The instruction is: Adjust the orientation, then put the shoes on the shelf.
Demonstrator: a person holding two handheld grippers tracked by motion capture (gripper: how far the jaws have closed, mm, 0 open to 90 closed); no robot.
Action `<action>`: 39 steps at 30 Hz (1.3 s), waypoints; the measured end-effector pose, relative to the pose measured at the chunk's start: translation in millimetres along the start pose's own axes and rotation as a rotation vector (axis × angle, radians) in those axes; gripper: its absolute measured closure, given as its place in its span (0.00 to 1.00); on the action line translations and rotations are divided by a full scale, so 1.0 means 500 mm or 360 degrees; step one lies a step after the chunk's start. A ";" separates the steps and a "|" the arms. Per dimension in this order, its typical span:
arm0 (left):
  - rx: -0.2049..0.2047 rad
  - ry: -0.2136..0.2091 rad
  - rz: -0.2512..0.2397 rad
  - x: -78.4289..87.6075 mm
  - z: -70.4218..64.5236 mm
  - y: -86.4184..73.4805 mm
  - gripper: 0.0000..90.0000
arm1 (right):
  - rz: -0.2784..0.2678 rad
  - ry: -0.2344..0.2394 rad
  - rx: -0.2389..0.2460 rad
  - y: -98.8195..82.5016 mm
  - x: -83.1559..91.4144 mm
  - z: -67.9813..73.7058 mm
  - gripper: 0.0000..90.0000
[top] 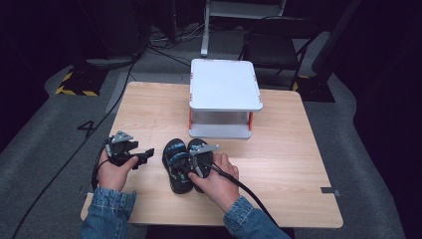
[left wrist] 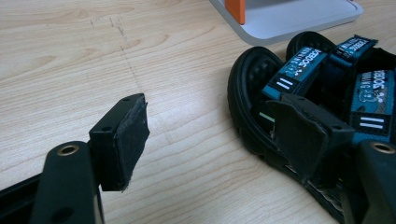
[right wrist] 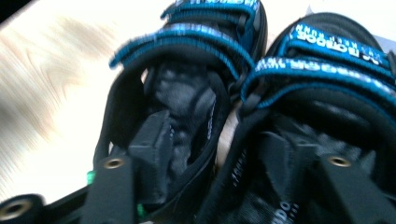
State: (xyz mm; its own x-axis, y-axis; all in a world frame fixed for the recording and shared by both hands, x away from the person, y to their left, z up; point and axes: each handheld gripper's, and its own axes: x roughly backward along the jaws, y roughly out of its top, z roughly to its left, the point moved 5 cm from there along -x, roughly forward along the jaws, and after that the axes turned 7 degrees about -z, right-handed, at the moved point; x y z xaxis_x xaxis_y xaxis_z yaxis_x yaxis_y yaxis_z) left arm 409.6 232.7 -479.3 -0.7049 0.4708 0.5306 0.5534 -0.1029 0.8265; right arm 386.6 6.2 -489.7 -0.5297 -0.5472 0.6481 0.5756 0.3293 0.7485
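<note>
Under my right tongs (top: 195,167) lie the two sandals (top: 180,164), side by side and touching on the wooden table (top: 278,164), just in front of the white two-tier stand (top: 225,94). The right gripper view shows one jaw down inside the heel cup of one sandal and the other jaw inside its neighbour, so the two adjoining side walls sit between them; the jaws stand fairly wide and I judge they are not pressing yet. To do this well I would sink both jaws deep, close on both inner walls together so the pair lifts as one, and keep the wrist level so neither sandal swings out.

My left tongs (top: 142,158) rest just beside the sandals, jaws wide with nothing between them.

The sandals are black moulded foam with ridged footbeds and teal woven straps (left wrist: 299,70) carrying white lettering; the walls look soft and likely to squash. The stand is smooth, with rounded corners and orange posts.
</note>
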 end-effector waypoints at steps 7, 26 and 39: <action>0.0020 -0.0008 0.0007 0.000 0.002 -0.005 0.30 | 0.0111 -0.0009 0.0111 -0.003 0.000 -0.013 0.79; 0.0041 -0.0001 -0.0028 0.001 0.011 -0.001 0.30 | -0.0180 -0.0084 0.0017 0.067 0.067 -0.113 0.92; 0.0055 0.0031 -0.0025 0.019 0.023 -0.015 0.30 | -0.0303 -0.0373 -0.0062 0.135 0.050 -0.262 0.92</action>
State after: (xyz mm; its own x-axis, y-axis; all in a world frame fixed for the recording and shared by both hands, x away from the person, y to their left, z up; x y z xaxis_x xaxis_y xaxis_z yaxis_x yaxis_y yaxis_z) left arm 403.9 248.0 -482.9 -0.7220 0.4549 0.5214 0.5569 -0.0652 0.8280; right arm 493.8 -85.9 -441.4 -0.7573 -0.4020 0.5147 0.4731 0.2055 0.8567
